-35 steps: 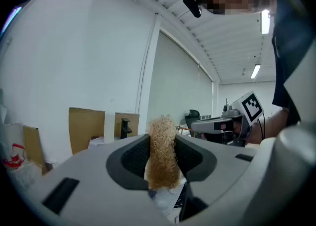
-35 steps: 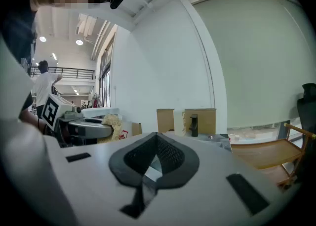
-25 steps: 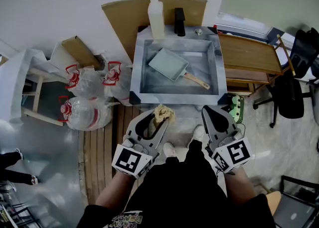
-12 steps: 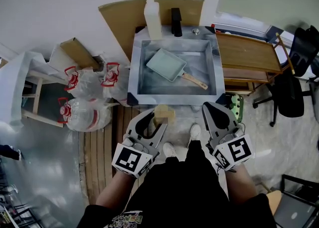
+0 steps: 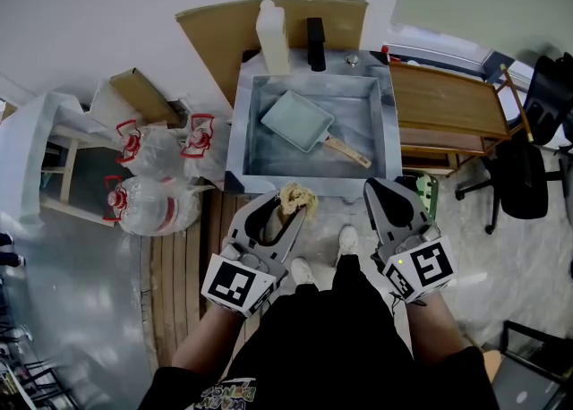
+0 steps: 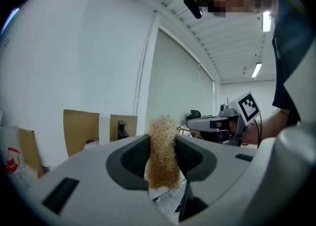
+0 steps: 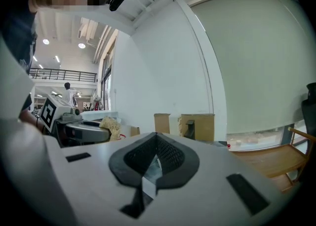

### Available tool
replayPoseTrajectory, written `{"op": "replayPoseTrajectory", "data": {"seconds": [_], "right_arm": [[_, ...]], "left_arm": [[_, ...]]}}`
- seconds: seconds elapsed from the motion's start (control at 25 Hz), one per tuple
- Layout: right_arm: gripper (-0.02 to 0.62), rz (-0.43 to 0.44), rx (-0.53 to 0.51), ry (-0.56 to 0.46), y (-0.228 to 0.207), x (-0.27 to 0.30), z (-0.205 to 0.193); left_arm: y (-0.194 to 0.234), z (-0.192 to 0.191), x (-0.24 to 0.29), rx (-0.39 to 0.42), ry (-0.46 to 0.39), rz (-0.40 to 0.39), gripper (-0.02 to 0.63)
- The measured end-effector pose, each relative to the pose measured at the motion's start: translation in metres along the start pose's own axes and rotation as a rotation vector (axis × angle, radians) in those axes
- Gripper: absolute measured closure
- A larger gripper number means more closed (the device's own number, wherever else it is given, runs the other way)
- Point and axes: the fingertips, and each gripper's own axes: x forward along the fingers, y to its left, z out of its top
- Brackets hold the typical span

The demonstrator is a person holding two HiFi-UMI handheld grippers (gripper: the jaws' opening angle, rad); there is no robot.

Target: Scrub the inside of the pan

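Both grippers held short of the sink; pan lies in the basin, well apart from them.

The left gripper [image 5: 288, 204] pinches a tan fibrous scrubber [image 5: 296, 197] between its pads. The right gripper [image 5: 381, 188] has its jaws pressed together with nothing between them. The pale green rectangular pan [image 5: 298, 119] rests diagonally on the floor of the sink [image 5: 235, 135], wooden handle [image 5: 347, 151] toward the near right corner. Soiling inside it is too small to judge. In both gripper views the jaw housings block the basin.
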Motion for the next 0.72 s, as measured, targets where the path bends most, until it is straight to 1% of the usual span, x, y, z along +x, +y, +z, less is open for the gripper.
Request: {"op": "replayPoseTrajectory", "data": {"seconds": [0.2, 0.4, 0.72], "right_arm": [[0.586, 0.021, -0.001, 0.006, -0.020, 0.007, 0.001], [0.586, 0.050, -0.002, 0.012, -0.042, 0.018, 0.004], [0.586, 0.106, 0.008, 0.023, -0.072, 0.039, 0.003]], "left_arm": [[-0.001, 0.002, 0.021, 0.000, 0.006, 0.019, 0.460], [-0.003, 0.006, 0.045, -0.031, 0.013, 0.038, 0.460], [0.003, 0.005, 0.072, -0.044, 0.024, 0.098, 0.460]]}}
